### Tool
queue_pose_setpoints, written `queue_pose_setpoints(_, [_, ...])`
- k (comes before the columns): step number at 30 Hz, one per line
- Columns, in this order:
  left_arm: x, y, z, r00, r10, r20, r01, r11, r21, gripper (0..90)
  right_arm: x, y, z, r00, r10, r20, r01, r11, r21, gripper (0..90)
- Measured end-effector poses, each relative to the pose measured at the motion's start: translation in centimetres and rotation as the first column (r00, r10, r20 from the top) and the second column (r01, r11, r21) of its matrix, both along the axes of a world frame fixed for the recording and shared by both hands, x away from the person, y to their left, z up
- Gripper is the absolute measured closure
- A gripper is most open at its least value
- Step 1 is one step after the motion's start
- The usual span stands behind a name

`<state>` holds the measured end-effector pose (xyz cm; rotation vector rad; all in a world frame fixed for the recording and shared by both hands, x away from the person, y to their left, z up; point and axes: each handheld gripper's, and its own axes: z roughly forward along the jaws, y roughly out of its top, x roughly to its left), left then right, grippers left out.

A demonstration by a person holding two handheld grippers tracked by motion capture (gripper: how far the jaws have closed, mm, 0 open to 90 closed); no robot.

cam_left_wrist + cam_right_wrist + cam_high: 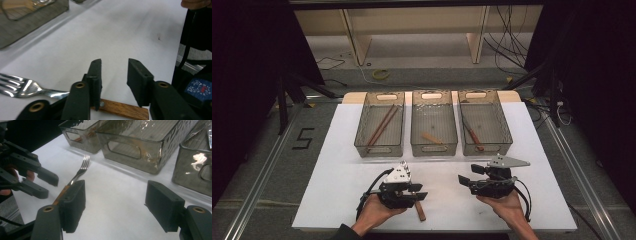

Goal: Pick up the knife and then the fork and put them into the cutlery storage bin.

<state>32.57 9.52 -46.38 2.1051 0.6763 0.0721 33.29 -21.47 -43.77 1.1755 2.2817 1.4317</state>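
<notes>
Wood-handled fork (pixel 75 96) lies under the low, level left hand-held gripper (pixel 113 75), jaws apart.

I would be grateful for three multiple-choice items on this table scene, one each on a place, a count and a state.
1. Where does the fork lie?
A. on the white table by the left gripper
B. in the middle bin
C. in the right gripper

2. How many clear bins stand in the row?
A. two
B. three
C. four

3. How do the right gripper's jaws stand?
A. shut on the fork
B. shut on a bin's rim
C. apart, with nothing between them

Key: 1 A, it lies flat on the table at the left gripper. 2 B, three side by side. 3 C, bare table shows in the right gripper.
</notes>
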Motion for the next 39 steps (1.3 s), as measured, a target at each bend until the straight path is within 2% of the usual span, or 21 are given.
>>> queue_pose_setpoints(4, [-0.2, -1.1, -0.5, 0.9988, -0.032, -0.036, 0.034, 0.9977, 0.059, 79.0, -0.4, 0.1, -0.1, 1.0, 0.003, -0.001, -0.003, 1.0, -0.008, 33.5])
queue_pose_setpoints(9, [-0.2, -1.8, -1.2, 0.9956, -0.057, -0.075, 0.065, 0.9916, 0.112, 87.0, -0.8, -0.1, -0.2, 1.0, 0.003, -0.007, -0.003, 1.0, -0.007, 33.6])
queue_pose_setpoints(16, [-0.3, -2.2, -1.7, 0.9894, -0.096, -0.11, 0.112, 0.9807, 0.16, 88.7, -1.0, -0.1, -0.3, 0.9999, 0.005, -0.011, -0.005, 1.0, -0.011, 33.7])
queue_pose_setpoints(20, [-0.3, -2.2, -1.9, 0.9872, -0.09, -0.131, 0.113, 0.9771, 0.18, 88.8, -1.0, -0.1, -0.3, 0.9999, 0.006, -0.011, -0.006, 1.0, -0.01, 33.7])
queue_pose_setpoints(22, [-0.3, -2.2, -1.9, 0.9866, -0.092, -0.135, 0.117, 0.9744, 0.192, 88.8, -1.1, -0.1, -0.3, 0.9999, 0.006, -0.011, -0.006, 1.0, -0.011, 33.8])
queue_pose_setpoints(24, [-0.4, -2.1, -1.8, 0.9873, -0.094, -0.127, 0.121, 0.9685, 0.218, 88.8, -1.1, -0.1, -0.3, 0.9999, 0.007, -0.011, -0.007, 1.0, -0.01, 33.9])
queue_pose_setpoints(25, [-0.4, -2.0, -1.8, 0.9874, -0.093, -0.128, 0.121, 0.9639, 0.237, 88.8, -1.1, -0.1, -0.3, 0.9999, 0.008, -0.012, -0.008, 1.0, -0.011, 33.9])
queue_pose_setpoints(26, [-0.4, -1.9, -1.8, 0.986, -0.092, -0.139, 0.123, 0.9648, 0.233, 88.8, -1.1, -0.1, -0.3, 0.9999, 0.01, -0.012, -0.01, 1.0, -0.01, 33.9])
queue_pose_setpoints(29, [-0.2, -1.1, -1.6, 0.9809, -0.093, -0.171, 0.136, 0.9571, 0.256, 88.8, -1.1, -0.1, -0.3, 0.9999, 0.01, -0.01, -0.01, 1.0, -0.011, 34.0])
queue_pose_setpoints(32, [0.0, 0.0, -1.4, 0.973, -0.095, -0.211, 0.153, 0.9472, 0.282, 88.8, -1.1, -0.2, -0.2, 1.0, 0.008, -0.006, -0.008, 1.0, -0.009, 34.1])
queue_pose_setpoints(34, [0.2, 0.8, -1.3, 0.9705, -0.084, -0.226, 0.152, 0.9414, 0.301, 88.8, -1.1, -0.3, -0.2, 1.0, 0.005, -0.006, -0.005, 1.0, -0.008, 34.1])
queue_pose_setpoints(36, [0.4, 1.7, -1.2, 0.967, -0.072, -0.244, 0.152, 0.9326, 0.327, 88.8, -1.2, -0.3, -0.2, 1.0, 0.004, -0.005, -0.004, 1.0, -0.007, 34.1])
queue_pose_setpoints(39, [0.9, 3.1, -1.1, 0.9627, -0.041, -0.267, 0.135, 0.9301, 0.342, 88.7, -1.2, -0.3, -0.1, 1.0, 0.004, -0.005, -0.004, 1.0, -0.008, 34.1])
